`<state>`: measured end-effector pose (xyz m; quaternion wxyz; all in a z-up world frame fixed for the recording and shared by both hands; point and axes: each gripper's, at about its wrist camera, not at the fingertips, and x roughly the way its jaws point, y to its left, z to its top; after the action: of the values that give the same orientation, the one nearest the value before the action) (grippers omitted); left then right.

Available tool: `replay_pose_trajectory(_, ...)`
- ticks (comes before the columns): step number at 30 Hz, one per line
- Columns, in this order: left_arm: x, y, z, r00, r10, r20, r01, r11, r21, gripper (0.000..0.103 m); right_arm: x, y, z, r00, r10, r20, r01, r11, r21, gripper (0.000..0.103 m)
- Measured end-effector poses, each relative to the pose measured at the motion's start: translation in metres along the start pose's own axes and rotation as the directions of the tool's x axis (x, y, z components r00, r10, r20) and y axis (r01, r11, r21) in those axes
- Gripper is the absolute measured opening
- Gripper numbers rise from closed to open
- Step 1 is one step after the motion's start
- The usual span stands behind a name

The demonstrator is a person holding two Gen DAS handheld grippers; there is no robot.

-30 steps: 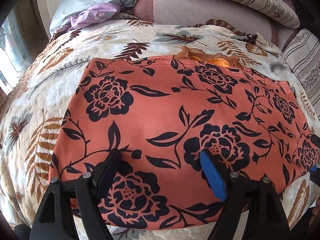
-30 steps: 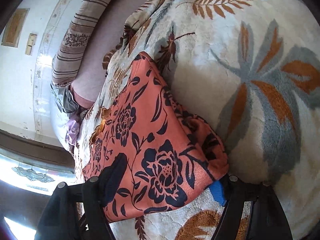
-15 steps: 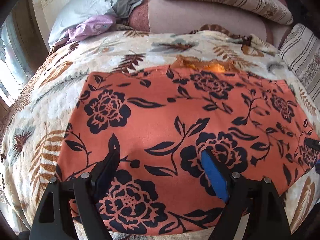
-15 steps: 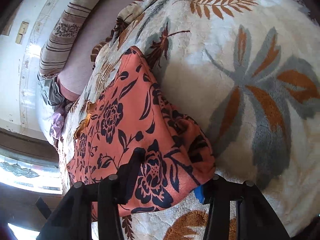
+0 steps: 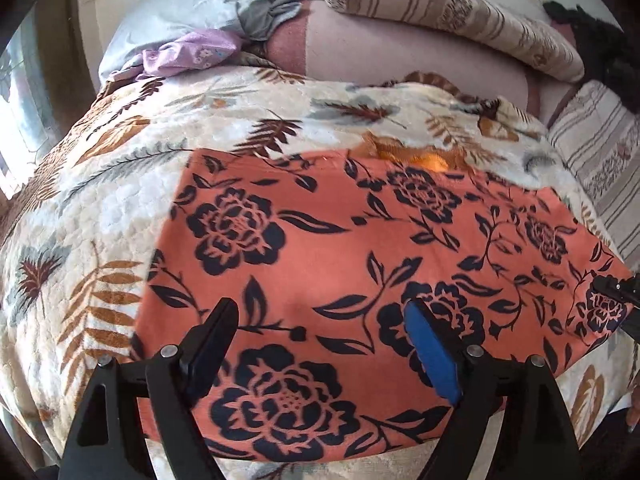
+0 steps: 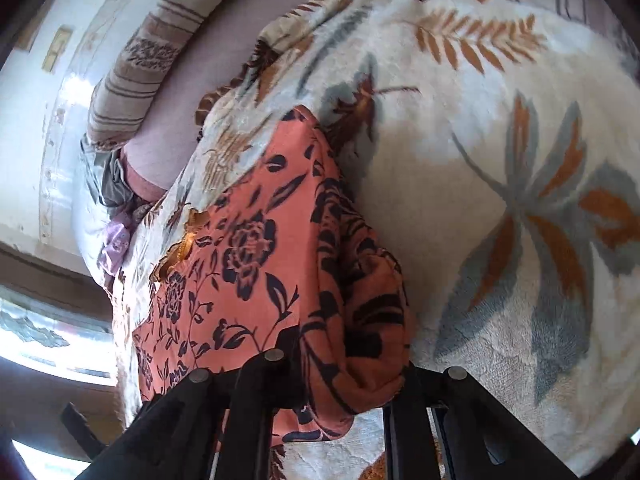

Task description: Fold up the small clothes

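Room: a bedroom; a bright window at 9 o'clock in the left wrist view, a pale wall behind the bed.
Bed: a cream blanket [image 5: 120,216] with rust and grey leaves covers the mattress; it looks plush and soft.
Far left, 10 o'clock: a grey-blue cloth [image 5: 208,12] and a lilac cloth [image 5: 188,54] lie bunched by the headboard.
Top, 12 to 2 o'clock: a striped pillow [image 5: 452,16] rests on a mauve cushion [image 5: 400,60].
Garment: an orange flowered garment [image 5: 340,248] lies flat across the middle of the blanket, its near hem toward the cameras and a yellow scalloped trim [image 5: 416,156] peeking out at the far edge.
Left tool: the left tool [image 5: 324,344] hovers over the near hem at 6 o'clock, fingers spread wide, holding nothing.
Right tool: the right tool [image 6: 344,376] is at the garment's right corner, at 5 o'clock in its own view; the fingers straddle a bunched corner, but whether they pinch it I cannot tell.
Stage, as I judge: the start of a fold, corners being taken.
Risk, left: a wide-spread tool set down on plush pile may catch blanket along with the hem.
Risk, right: the corner is bunched in several layers; gripping only some would make the fold skew.
Risk, both: lifting one side alone would drag the thin fabric into wrinkles.
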<state>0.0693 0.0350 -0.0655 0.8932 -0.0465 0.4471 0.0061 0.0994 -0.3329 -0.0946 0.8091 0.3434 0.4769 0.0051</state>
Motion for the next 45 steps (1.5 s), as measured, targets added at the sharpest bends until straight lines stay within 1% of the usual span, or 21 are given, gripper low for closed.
replay_pose_trajectory(5,-0.033,0.064,0.007,0.993,0.033,0.11,-0.018,0.991,-0.131,0.086,-0.035,0.09,-0.003,0.991,0.088,0.098,-0.069,0.98,-0.188,0.011)
replay_pose_trajectory(8,-0.039,0.107,0.001,0.984,0.094,0.149,-0.058,0.971,-0.231,0.086,-0.043,0.158,-0.026,0.98,0.168,0.103,-0.128,0.939,-0.319,0.011)
replay_pose_trajectory(10,-0.036,0.137,-0.007,0.982,0.123,0.143,-0.07,0.942,-0.328,0.086,-0.042,0.203,-0.052,0.973,0.206,0.1,-0.144,0.891,-0.431,0.011)
replay_pose_trajectory(12,-0.029,0.163,-0.013,0.985,0.136,0.104,-0.08,0.903,-0.422,0.086,-0.03,0.24,-0.084,0.97,0.237,0.048,-0.178,0.836,-0.519,0.011)
replay_pose_trajectory(14,-0.022,0.179,-0.016,0.99,0.12,0.074,-0.07,0.874,-0.481,0.086,-0.006,0.267,-0.121,0.974,0.224,-0.006,-0.184,0.782,-0.596,0.01)
replay_pose_trajectory(16,-0.021,0.185,-0.017,0.991,0.111,0.076,-0.057,0.859,-0.509,0.086,0.035,0.276,-0.151,0.98,0.174,-0.092,-0.193,0.766,-0.613,0.01)
replay_pose_trajectory(18,-0.022,0.186,-0.018,0.992,0.091,0.086,-0.033,0.856,-0.516,0.086,0.091,0.27,-0.173,0.976,0.077,-0.206,-0.187,0.78,-0.597,0.01)
replay_pose_trajectory(19,-0.023,0.186,-0.018,0.993,0.074,0.089,-0.018,0.857,-0.514,0.086,0.115,0.262,-0.18,0.964,0.039,-0.264,-0.188,0.8,-0.569,0.011)
replay_pose_trajectory(20,-0.024,0.186,-0.018,0.994,0.055,0.095,0.002,0.858,-0.513,0.086,0.126,0.254,-0.182,0.955,0.051,-0.292,-0.206,0.823,-0.53,0.011)
replay_pose_trajectory(21,-0.026,0.187,-0.018,0.994,0.034,0.104,0.025,0.856,-0.516,0.086,0.123,0.253,-0.181,0.957,0.071,-0.281,-0.213,0.831,-0.514,0.01)
replay_pose_trajectory(24,-0.029,0.187,-0.015,0.985,-0.085,0.147,0.15,0.842,-0.519,0.086,0.108,0.26,-0.176,0.957,0.094,-0.273,-0.23,0.817,-0.528,0.01)
replay_pose_trajectory(25,-0.027,0.186,-0.013,0.975,-0.159,0.156,0.218,0.827,-0.518,0.086,0.104,0.264,-0.177,0.959,0.097,-0.267,-0.232,0.811,-0.537,0.01)
replay_pose_trajectory(26,-0.024,0.183,-0.011,0.957,-0.247,0.155,0.291,0.802,-0.522,0.086,0.101,0.265,-0.177,0.959,0.103,-0.263,-0.235,0.809,-0.539,0.01)
replay_pose_trajectory(29,-0.011,0.164,-0.002,0.891,-0.437,0.122,0.433,0.739,-0.516,0.086,0.101,0.261,-0.178,0.957,0.12,-0.263,-0.245,0.819,-0.519,0.01)
replay_pose_trajectory(32,0.003,0.141,0.018,0.87,-0.492,0.036,0.444,0.75,-0.491,0.086,0.094,0.252,-0.178,0.959,0.128,-0.251,-0.246,0.816,-0.523,0.01)
replay_pose_trajectory(34,0.023,0.125,0.036,0.851,-0.522,-0.065,0.432,0.764,-0.48,0.086,0.09,0.252,-0.178,0.962,0.139,-0.237,-0.248,0.808,-0.535,0.01)
replay_pose_trajectory(37,0.05,0.107,0.055,0.846,-0.501,-0.179,0.374,0.799,-0.471,0.086,0.077,0.25,-0.18,0.965,0.15,-0.213,-0.247,0.786,-0.567,0.01)
replay_pose_trajectory(40,0.066,0.094,0.068,0.853,-0.467,-0.231,0.341,0.836,-0.431,0.086,0.07,0.248,-0.181,0.964,0.166,-0.206,-0.257,0.774,-0.579,0.01)
replay_pose_trajectory(43,0.085,0.087,0.074,0.837,-0.47,-0.279,0.319,0.835,-0.449,0.086,0.066,0.242,-0.183,0.961,0.18,-0.208,-0.27,0.764,-0.585,0.01)
replay_pose_trajectory(44,0.089,0.087,0.075,0.838,-0.47,-0.279,0.316,0.833,-0.454,0.086,0.066,0.24,-0.184,0.96,0.184,-0.21,-0.275,0.763,-0.585,0.01)
replay_pose_trajectory(45,0.091,0.087,0.076,0.842,-0.467,-0.27,0.313,0.83,-0.461,0.081,0.065,0.241,-0.183,0.959,0.187,-0.211,-0.277,0.76,-0.588,0.01)
